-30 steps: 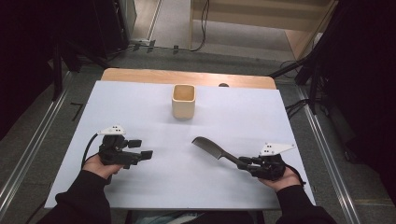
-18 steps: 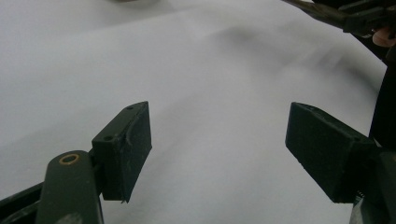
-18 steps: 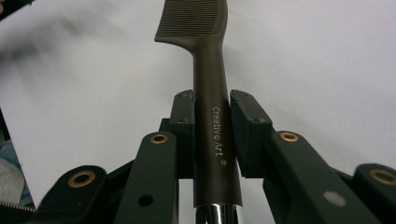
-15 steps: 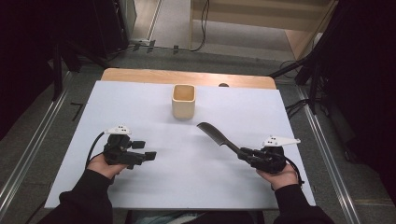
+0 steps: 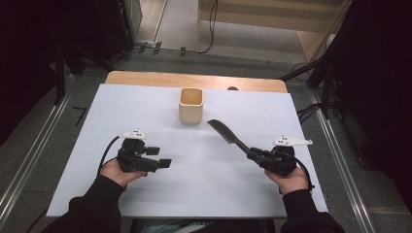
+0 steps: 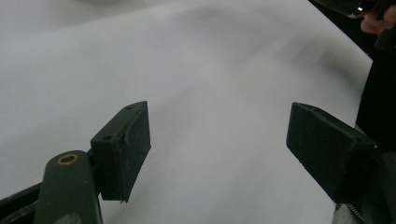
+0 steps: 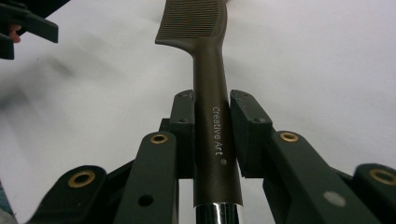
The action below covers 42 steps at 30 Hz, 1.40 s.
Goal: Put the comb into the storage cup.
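Observation:
A dark brown comb (image 5: pixel 225 133) with a ridged head and a handle marked "Creative Art" (image 7: pixel 208 122) is held by its handle in my right gripper (image 5: pixel 254 155), shut on it (image 7: pixel 211 112). Its head points up and left, toward a beige square cup (image 5: pixel 191 105) standing at the back middle of the table. My left gripper (image 5: pixel 163 163) hovers low over the white sheet at the left, pointing right. Its jaws stand wide open with nothing between them (image 6: pixel 217 140).
A white sheet (image 5: pixel 121 107) covers the table, with a wooden edge (image 5: pixel 145 77) showing at the back. Metal rails run along the floor on both sides. The other hand (image 6: pixel 373 19) shows at the far top right of the left gripper view.
My right gripper has carried the comb farther back, its head now closer to the cup. My left gripper has shifted a little to the right.

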Each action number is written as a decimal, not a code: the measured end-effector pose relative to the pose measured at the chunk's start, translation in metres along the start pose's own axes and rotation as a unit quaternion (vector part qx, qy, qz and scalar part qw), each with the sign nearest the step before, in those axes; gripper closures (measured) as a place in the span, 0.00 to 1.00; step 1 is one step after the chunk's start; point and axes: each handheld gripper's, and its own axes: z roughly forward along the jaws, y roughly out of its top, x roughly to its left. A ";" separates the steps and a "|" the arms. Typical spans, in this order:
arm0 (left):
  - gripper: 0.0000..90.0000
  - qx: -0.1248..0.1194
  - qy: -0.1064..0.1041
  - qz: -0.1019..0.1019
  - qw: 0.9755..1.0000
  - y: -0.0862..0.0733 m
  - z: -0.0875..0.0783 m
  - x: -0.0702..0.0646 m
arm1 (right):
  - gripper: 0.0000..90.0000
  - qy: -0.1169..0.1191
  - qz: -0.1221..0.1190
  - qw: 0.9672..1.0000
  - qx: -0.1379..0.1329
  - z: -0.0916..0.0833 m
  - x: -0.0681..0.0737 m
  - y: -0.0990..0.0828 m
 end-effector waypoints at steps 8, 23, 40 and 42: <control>0.25 0.002 -0.018 -0.006 1.000 0.015 0.005 -0.003 | 0.78 -0.030 0.021 0.999 -0.002 0.003 0.001 0.010; 0.25 0.015 -0.044 -0.009 0.999 0.039 0.023 -0.007 | 0.78 -0.074 0.046 0.996 -0.020 0.018 0.015 0.026; 0.26 0.003 -0.050 -0.022 0.999 0.062 0.036 -0.005 | 0.78 -0.077 0.099 0.990 -0.058 0.037 0.028 0.030; 0.26 0.003 -0.048 -0.020 0.999 0.063 0.037 -0.005 | 0.78 -0.075 0.102 0.990 -0.060 0.037 0.028 0.029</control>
